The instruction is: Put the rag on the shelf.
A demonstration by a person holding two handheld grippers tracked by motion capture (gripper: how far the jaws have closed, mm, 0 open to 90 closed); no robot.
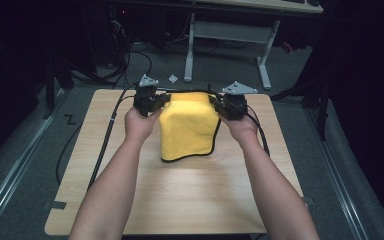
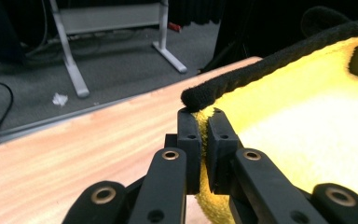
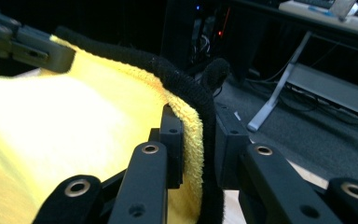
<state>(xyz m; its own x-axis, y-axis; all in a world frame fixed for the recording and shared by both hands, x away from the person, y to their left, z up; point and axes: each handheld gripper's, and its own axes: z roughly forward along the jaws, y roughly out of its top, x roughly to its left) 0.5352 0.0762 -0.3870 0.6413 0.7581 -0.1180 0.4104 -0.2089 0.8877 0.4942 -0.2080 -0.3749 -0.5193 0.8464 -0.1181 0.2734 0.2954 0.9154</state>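
A yellow towel (image 1: 187,125) with a black hem hangs over the far middle of the wooden table (image 1: 180,195), held up by its two top corners; its lower edge rests on the tabletop. My left gripper (image 1: 161,101) is shut on the towel's left corner, and in the left gripper view its jaws pinch the yellow cloth (image 2: 307,135) just under the black hem (image 2: 242,79). My right gripper (image 1: 216,104) is shut on the right corner; the right gripper view has the towel (image 3: 74,130) and its thick hem (image 3: 200,102) clamped between the jaws.
Cables (image 1: 107,135) trail from the grippers across the table's left side and off its right edge. Beyond the far edge stands a white desk frame (image 1: 227,35) on grey carpet, with a scrap of paper (image 1: 173,78) on the floor.
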